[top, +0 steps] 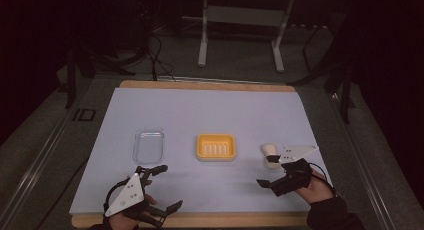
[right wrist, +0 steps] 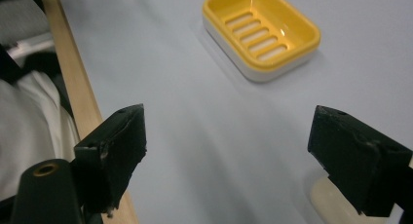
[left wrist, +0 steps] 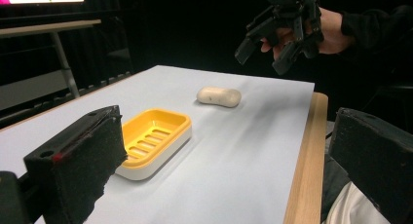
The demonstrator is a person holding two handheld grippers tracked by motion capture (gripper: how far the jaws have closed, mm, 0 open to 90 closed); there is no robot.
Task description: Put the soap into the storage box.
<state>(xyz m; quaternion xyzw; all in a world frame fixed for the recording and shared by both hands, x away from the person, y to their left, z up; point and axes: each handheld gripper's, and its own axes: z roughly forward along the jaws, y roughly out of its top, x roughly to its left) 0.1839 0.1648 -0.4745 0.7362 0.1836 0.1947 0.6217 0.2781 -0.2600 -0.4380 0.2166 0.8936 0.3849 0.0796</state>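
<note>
A cream soap bar [top: 269,150] lies on the white mat to the right of a yellow soap dish [top: 215,147] with a slotted floor. My right gripper [top: 268,173] hovers just in front of the soap, its grey plate covering part of the bar. In the right gripper view the jaws stand wide open [right wrist: 238,146] over bare mat; the soap [right wrist: 327,200] peeks out behind the right-hand jaw, outside the gap. The dish [right wrist: 263,31] lies ahead. My left gripper [top: 167,188] rests open near the front left edge. Its own view shows the dish [left wrist: 156,135], the soap [left wrist: 219,96] and the raised right gripper [left wrist: 263,58].
A clear plastic tray [top: 148,146] sits left of the dish, just beyond my left gripper. The white mat [top: 210,110] covers a wooden board whose front edge [top: 225,220] runs by my hands. A metal stand [top: 240,35] is on the floor beyond the table.
</note>
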